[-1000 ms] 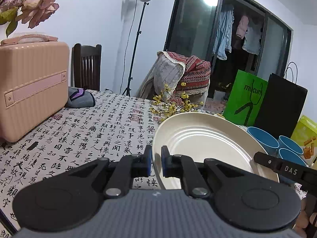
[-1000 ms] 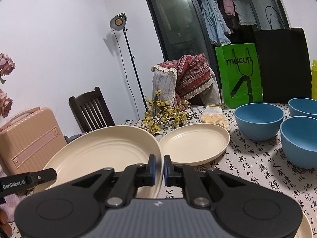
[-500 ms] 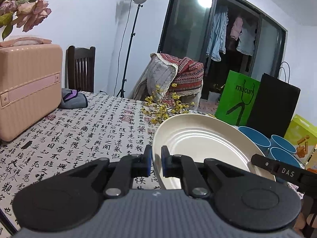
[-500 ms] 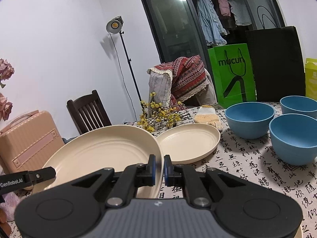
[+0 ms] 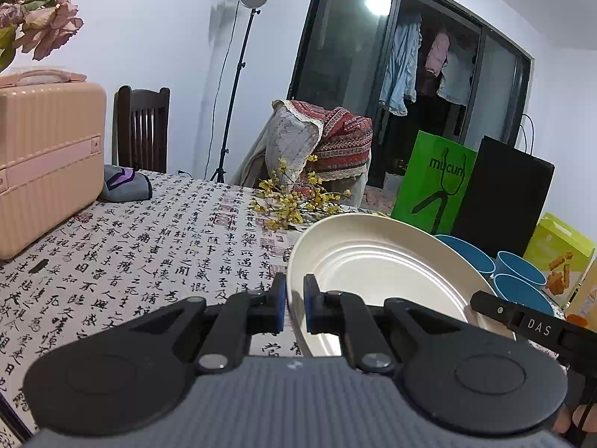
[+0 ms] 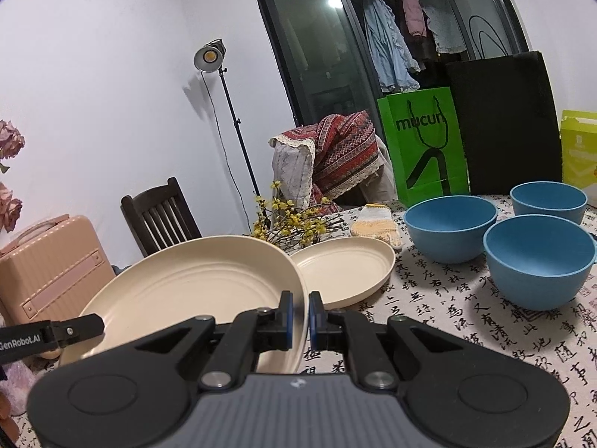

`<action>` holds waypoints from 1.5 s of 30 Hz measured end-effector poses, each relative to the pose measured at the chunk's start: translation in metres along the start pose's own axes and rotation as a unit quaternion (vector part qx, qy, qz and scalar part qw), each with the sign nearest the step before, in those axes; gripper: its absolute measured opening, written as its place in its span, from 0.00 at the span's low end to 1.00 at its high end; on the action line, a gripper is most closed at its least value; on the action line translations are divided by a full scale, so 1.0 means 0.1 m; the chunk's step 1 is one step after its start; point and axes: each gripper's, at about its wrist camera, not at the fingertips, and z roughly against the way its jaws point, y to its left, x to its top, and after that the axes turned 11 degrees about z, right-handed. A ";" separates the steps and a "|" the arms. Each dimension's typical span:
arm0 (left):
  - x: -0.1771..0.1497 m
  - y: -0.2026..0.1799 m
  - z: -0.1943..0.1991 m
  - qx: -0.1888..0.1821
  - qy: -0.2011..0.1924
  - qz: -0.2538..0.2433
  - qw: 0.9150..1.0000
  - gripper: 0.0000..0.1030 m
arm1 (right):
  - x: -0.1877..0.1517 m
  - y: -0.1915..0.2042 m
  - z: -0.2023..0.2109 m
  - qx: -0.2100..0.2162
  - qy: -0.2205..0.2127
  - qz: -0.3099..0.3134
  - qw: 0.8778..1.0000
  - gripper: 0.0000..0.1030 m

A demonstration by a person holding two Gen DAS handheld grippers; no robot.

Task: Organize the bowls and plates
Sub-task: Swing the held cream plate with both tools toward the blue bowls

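A large plate is clamped at opposite rims by the closed left tongs and right tongs; it has been carried toward the small plate mid-desk, likely for stacking; bowls wait at the far right.

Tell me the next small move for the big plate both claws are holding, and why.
Probably carry the large round cream plate over the smaller cream plate and lower it. The left claw and right claw pinch opposite rims, holding it clear of the tablecloth, and the smaller plate lies just beyond.
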 end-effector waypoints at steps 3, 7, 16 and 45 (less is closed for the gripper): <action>-0.03 -0.02 0.01 -0.001 -0.001 0.000 1.000 0.10 | -0.02 -0.04 0.03 -0.001 0.000 0.002 1.000 0.08; -0.07 -0.06 0.02 -0.004 0.002 0.003 1.000 0.10 | -0.04 -0.08 0.08 -0.004 -0.003 0.006 1.000 0.08; -0.16 -0.14 0.08 -0.016 0.001 -0.001 1.000 0.10 | -0.09 -0.17 0.18 -0.013 -0.010 0.004 1.000 0.08; -0.49 -0.47 0.14 -0.038 0.003 -0.037 0.999 0.10 | -0.34 -0.56 0.49 -0.027 -0.020 -0.007 0.999 0.08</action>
